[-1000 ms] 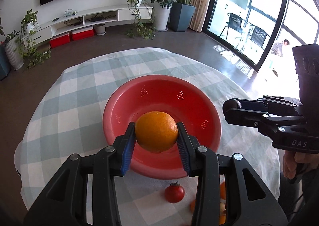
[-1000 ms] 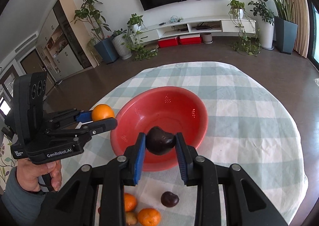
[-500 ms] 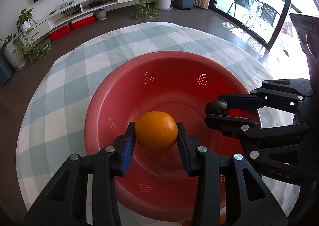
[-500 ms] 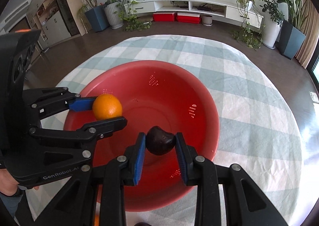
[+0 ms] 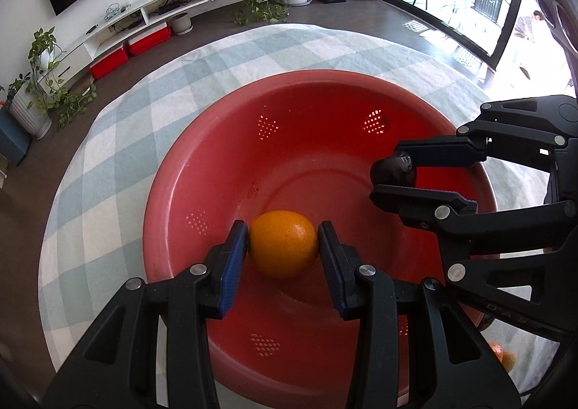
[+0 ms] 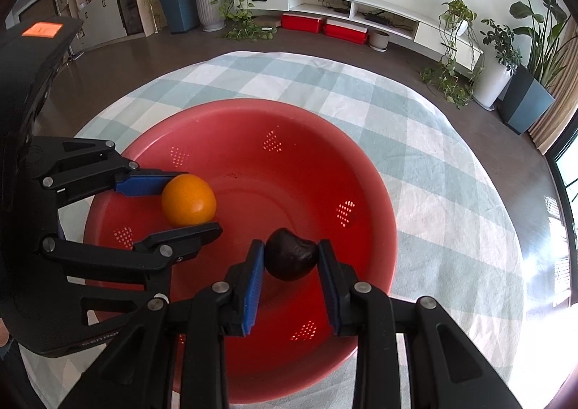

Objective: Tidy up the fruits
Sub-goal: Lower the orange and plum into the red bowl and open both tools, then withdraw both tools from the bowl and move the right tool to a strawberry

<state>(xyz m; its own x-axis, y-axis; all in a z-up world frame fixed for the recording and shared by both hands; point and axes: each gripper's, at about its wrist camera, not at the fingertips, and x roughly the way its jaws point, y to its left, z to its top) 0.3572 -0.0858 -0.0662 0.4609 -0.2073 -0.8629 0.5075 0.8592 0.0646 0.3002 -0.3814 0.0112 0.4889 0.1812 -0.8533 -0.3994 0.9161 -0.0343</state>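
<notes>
both tools have come down lower into the red bowl (image 5: 173, 199), left tool (image 5: 283, 246) squeezing the orange (image 5: 283, 244), right tool (image 6: 290, 261) squeezing the dark fruit (image 6: 290, 259)

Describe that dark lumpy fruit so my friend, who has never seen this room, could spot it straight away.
Find the round table with the pale checked cloth, then the big red perforated bowl in its middle. Two black grippers reach over the bowl, and the right gripper pinches the dark fruit between blue-padded fingers. Its neighbour in the left gripper is a smooth bright orange; this one is near-black, smaller and lopsided.
</notes>
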